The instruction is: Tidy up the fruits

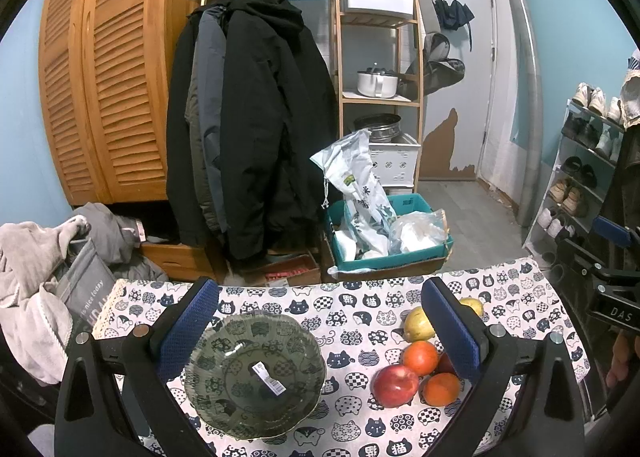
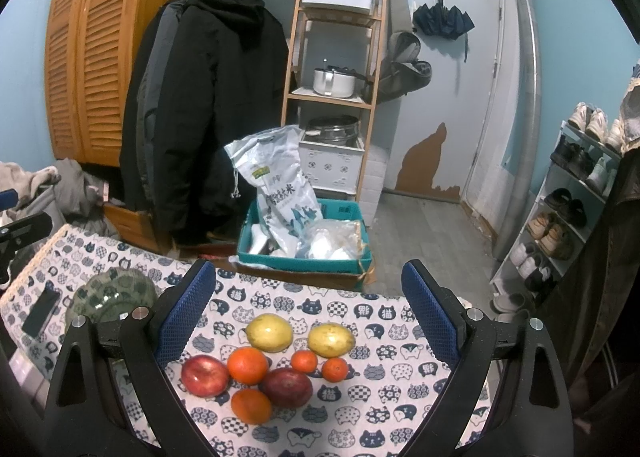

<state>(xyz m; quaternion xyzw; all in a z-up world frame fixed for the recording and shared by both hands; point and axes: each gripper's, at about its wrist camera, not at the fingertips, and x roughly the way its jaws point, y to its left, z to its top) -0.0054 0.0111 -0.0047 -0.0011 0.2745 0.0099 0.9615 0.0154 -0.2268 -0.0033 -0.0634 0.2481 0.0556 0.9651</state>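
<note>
A green glass bowl (image 1: 256, 375) sits empty on the cat-print tablecloth (image 1: 348, 321), between the fingers of my open left gripper (image 1: 320, 333). To its right lie a red apple (image 1: 395, 385), oranges (image 1: 420, 357) and a yellow pear (image 1: 418, 324). In the right wrist view my open right gripper (image 2: 310, 313) hovers over the fruit pile: two yellow pears (image 2: 269, 332), two red apples (image 2: 205, 375), two large oranges (image 2: 248, 365) and two small ones (image 2: 335, 369). The bowl (image 2: 114, 297) shows at the left there. Neither gripper holds anything.
A dark phone (image 2: 40, 312) lies on the cloth left of the bowl. Beyond the table's far edge stand a teal box with bags (image 1: 384, 237), hanging coats (image 1: 248, 129), a wooden shelf (image 1: 380, 57) and a shoe rack (image 2: 568, 209). Grey clothes (image 1: 36, 277) pile at the left.
</note>
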